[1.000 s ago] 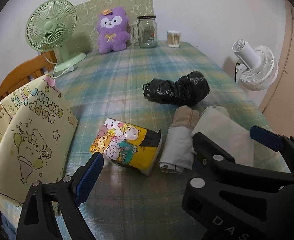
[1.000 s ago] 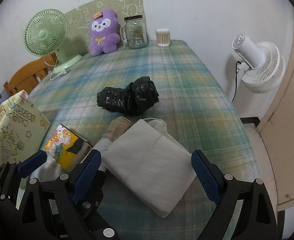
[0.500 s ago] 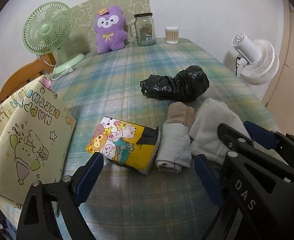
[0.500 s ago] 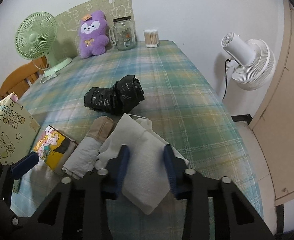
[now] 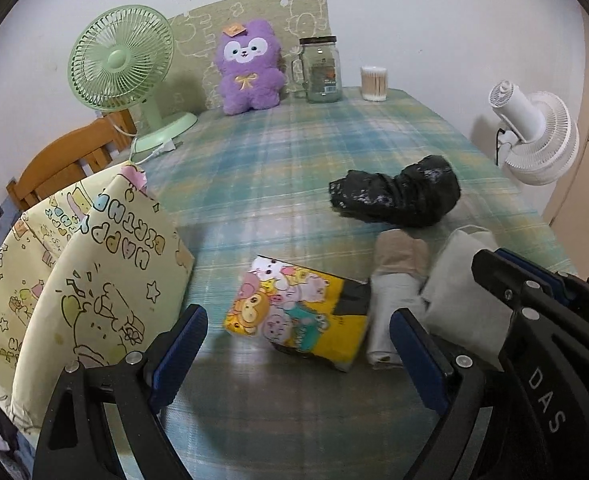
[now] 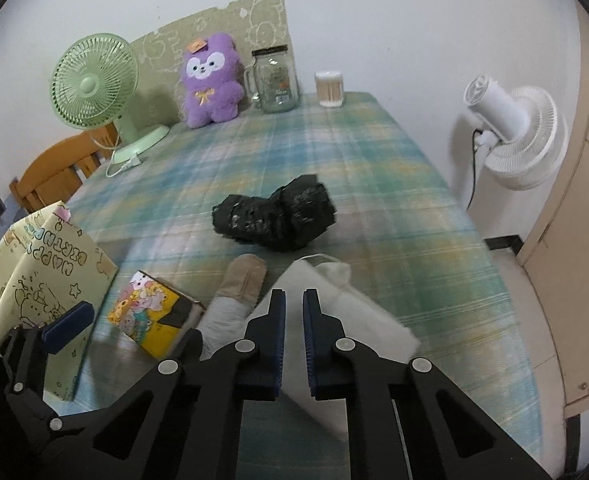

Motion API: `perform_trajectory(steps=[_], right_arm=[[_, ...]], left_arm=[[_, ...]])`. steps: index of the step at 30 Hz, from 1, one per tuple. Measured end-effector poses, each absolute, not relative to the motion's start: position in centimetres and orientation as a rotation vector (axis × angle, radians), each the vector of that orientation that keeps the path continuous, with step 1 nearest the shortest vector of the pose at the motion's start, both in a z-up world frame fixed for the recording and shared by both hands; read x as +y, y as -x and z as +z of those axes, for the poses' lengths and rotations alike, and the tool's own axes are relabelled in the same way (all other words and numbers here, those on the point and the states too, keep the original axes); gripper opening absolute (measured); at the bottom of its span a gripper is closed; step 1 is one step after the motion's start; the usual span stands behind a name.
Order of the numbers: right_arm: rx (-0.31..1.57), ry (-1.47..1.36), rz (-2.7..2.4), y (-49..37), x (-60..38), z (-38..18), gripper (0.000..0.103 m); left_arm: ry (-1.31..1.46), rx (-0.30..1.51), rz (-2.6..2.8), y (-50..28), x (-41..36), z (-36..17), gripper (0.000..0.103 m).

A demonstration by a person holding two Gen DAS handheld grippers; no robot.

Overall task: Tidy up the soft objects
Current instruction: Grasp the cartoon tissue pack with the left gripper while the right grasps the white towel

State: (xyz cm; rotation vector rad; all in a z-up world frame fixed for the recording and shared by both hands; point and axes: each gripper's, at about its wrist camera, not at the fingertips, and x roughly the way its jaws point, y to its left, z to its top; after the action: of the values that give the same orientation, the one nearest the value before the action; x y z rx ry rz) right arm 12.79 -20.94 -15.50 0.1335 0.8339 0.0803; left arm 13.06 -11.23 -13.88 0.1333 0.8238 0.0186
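White folded cloth (image 6: 334, 320) lies at the near edge of the plaid table (image 6: 334, 152), beside a rolled grey garment (image 5: 390, 312), now pinched between the nearly closed jaws of the right gripper (image 6: 294, 320), which stood wide a second ago; a lift looks ready. The left gripper (image 5: 294, 356) hovers spread wide, empty, over a cartoon tissue pack (image 5: 298, 312). A gift bag (image 5: 94, 272) reads "HAPPY BIRTHDAY"; the right tool reads "DAS".

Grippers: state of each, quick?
Left gripper: open, holding nothing.
Right gripper: shut on the white folded cloth.
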Motion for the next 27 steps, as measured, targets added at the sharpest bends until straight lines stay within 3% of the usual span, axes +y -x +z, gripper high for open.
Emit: perform_trajectory(steps=[2, 4, 6, 19, 27], right_arm=[[0.840, -0.136, 0.093, -13.1, -20.6, -15.6, 0.021], [0.845, -0.146, 0.119, -13.3, -20.4, -15.7, 0.046], [0.837, -0.155, 0.123, -13.4, -20.2, -15.6, 0.053], [0.840, -0.105, 0.031, -14.3, -20.5, -16.1, 0.078], [0.860, -0.177, -0.032, -14.1, -23.1, -17.2, 0.080]], left_arm=[[-0.130, 0.825, 0.009, -13.3, -11.0, -14.1, 0.094], [-0.124, 0.826, -0.004, -13.4, -10.9, -14.1, 0.094], [-0.122, 0.828, -0.015, -13.6, -10.8, -14.2, 0.094], [-0.043, 0.884, -0.092, -15.7, -10.1, -15.3, 0.097], [-0.034, 0.876, -0.113, -15.2, -10.4, -15.2, 0.083]])
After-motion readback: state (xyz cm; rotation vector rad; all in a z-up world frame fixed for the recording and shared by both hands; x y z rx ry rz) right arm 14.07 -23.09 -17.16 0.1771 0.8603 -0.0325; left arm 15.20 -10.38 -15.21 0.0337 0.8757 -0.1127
